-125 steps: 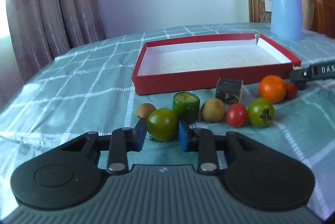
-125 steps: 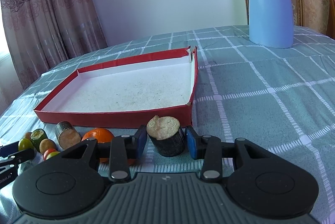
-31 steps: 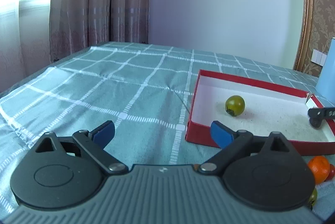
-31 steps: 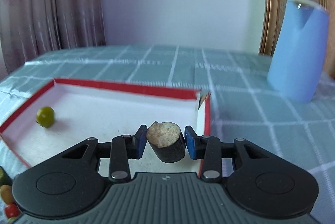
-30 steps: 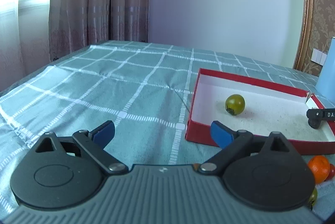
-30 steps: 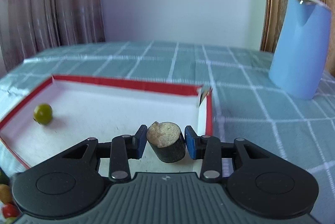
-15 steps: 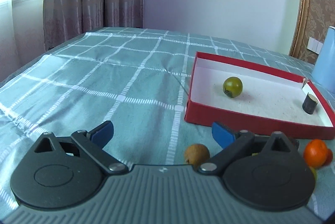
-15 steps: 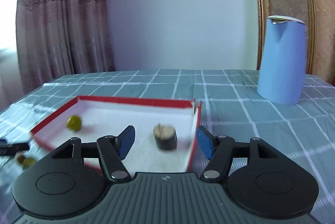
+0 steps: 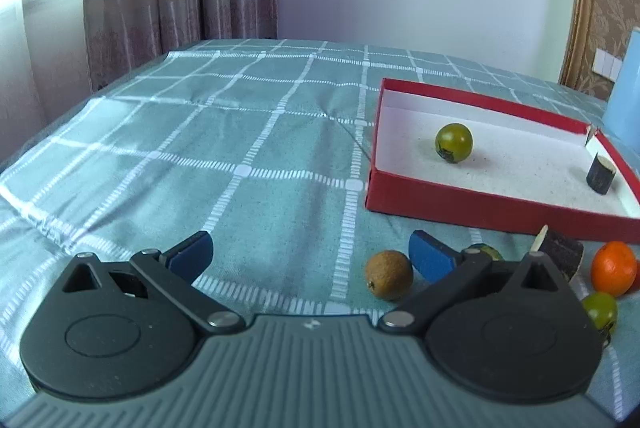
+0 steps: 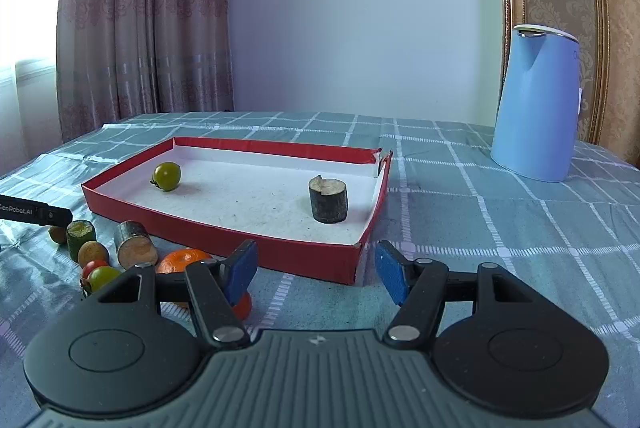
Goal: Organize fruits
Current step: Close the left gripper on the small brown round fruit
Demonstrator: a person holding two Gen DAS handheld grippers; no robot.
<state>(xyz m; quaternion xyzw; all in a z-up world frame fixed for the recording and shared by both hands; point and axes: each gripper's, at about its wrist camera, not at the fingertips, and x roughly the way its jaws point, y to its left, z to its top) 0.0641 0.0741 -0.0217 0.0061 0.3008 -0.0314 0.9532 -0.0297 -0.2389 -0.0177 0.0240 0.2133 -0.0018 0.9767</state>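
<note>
The red box [image 9: 496, 206] [image 10: 224, 234] lies on the checked cloth. In it are a green tomato [image 9: 453, 142] [image 10: 167, 176] at its left and a dark cut stump piece [image 9: 600, 174] [image 10: 328, 205] at its right. My left gripper [image 9: 310, 256] is open and empty, low over the cloth, with a brown kiwi-like fruit [image 9: 389, 274] just inside its right finger. My right gripper [image 10: 316, 270] is open and empty in front of the box's near right corner. Loose fruit lies in front of the box: an orange [image 9: 614, 269] [image 10: 184, 260], a green tomato [image 10: 102, 278], a second stump piece [image 10: 135, 245].
A blue kettle [image 10: 536, 104] stands at the back right on the cloth. A green cut cylinder [image 10: 81, 234], a brown fruit [image 10: 93, 253] and a red tomato [image 10: 93, 266] sit among the loose fruit. Curtains hang behind the table's left side.
My right gripper opened, left the stump piece in the box and pulled back. My left gripper dropped lower toward the loose fruit in front of the box.
</note>
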